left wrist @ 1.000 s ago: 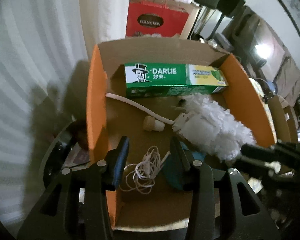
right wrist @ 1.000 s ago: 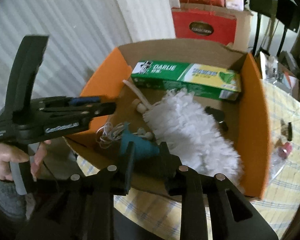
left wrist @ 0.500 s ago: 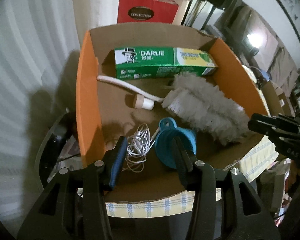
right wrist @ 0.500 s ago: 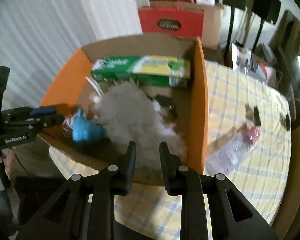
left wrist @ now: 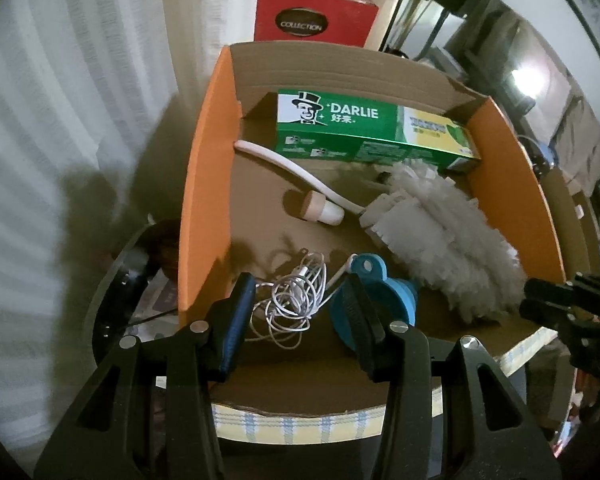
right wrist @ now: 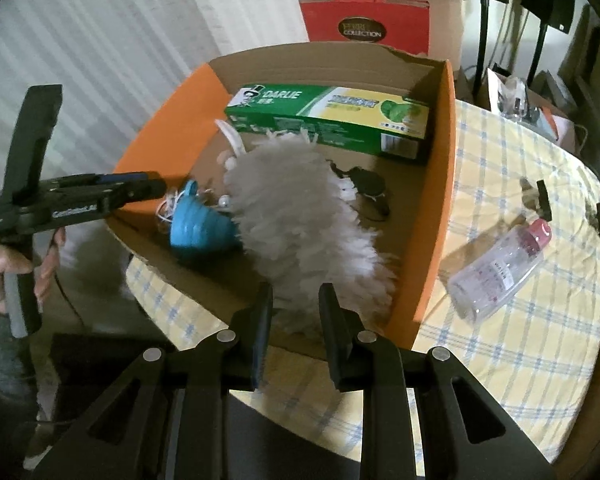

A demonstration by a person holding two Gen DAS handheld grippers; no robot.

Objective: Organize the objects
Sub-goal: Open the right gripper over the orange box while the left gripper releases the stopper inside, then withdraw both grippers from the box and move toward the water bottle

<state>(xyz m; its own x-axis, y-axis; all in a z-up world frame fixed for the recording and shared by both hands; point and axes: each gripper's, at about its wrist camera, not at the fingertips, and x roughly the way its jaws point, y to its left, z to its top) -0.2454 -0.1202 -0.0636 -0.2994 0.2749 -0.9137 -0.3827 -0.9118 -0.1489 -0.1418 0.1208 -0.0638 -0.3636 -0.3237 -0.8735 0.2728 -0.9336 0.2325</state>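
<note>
A cardboard box (left wrist: pixel 204 184) with orange outer walls holds a green Darlie toothpaste carton (left wrist: pixel 364 132), a white fluffy duster (left wrist: pixel 440 236), a blue funnel (left wrist: pixel 384 284), a tangled white earphone cable (left wrist: pixel 296 300) and a small cork-topped piece (left wrist: pixel 320 210). My left gripper (left wrist: pixel 296 312) hovers open over the cable, its pads apart from it. My right gripper (right wrist: pixel 296 320) stands narrowly open at the box's near edge, in front of the duster (right wrist: pixel 300 216), with nothing between its fingers. A clear plastic bottle (right wrist: pixel 500 268) with a pink cap lies on the table right of the box.
The checked tablecloth (right wrist: pixel 540 360) covers the table beside the box. A black object (right wrist: pixel 366 184) lies in the box by the duster. Red gift bags (left wrist: pixel 312 20) stand behind the box. A hand (right wrist: pixel 4 272) holds the left gripper's handle.
The right gripper has drawn back from the blue funnel and swung right, bringing the table and the bottle into its view. The left gripper has stayed over the cable.
</note>
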